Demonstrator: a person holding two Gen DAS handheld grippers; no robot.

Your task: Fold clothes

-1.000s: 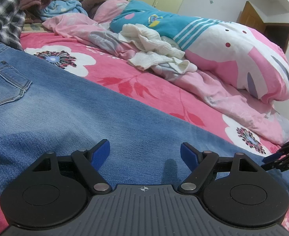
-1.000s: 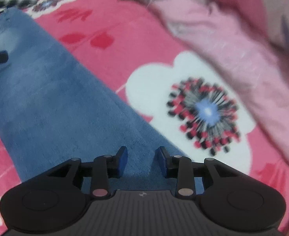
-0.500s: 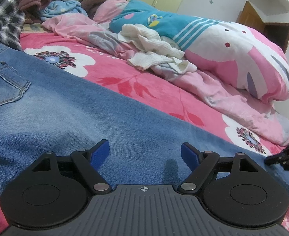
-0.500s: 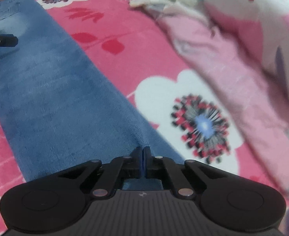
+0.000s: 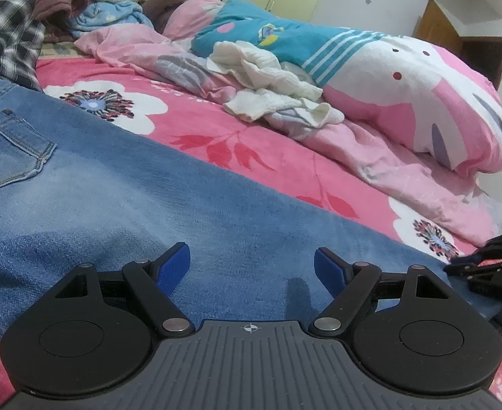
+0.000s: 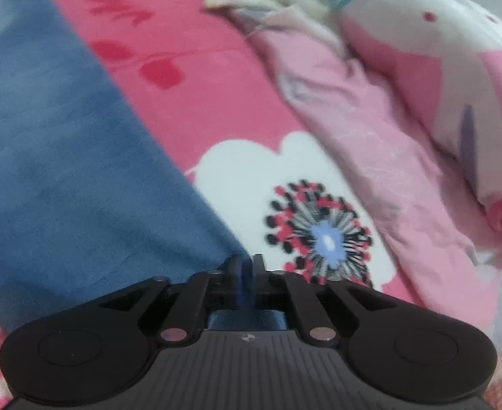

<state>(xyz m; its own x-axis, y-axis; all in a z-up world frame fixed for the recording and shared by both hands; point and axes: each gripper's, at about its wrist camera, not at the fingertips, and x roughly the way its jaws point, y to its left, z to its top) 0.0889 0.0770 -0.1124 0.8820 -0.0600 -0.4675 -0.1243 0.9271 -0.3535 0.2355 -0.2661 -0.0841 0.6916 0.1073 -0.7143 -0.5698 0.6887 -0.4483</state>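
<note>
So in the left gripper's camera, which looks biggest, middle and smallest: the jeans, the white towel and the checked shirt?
1. Jeans, biggest, though also nearest the camera.
2 and 3. White towel and checked shirt look about alike; the picture's edge cuts off the shirt, so I won't rank them.

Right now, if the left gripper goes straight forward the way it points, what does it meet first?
Most likely the jeans. The left gripper stands open, tilted down over the denim, with nothing between its blue pads and the cloth. How far above the cloth it is, I cannot tell.
</note>
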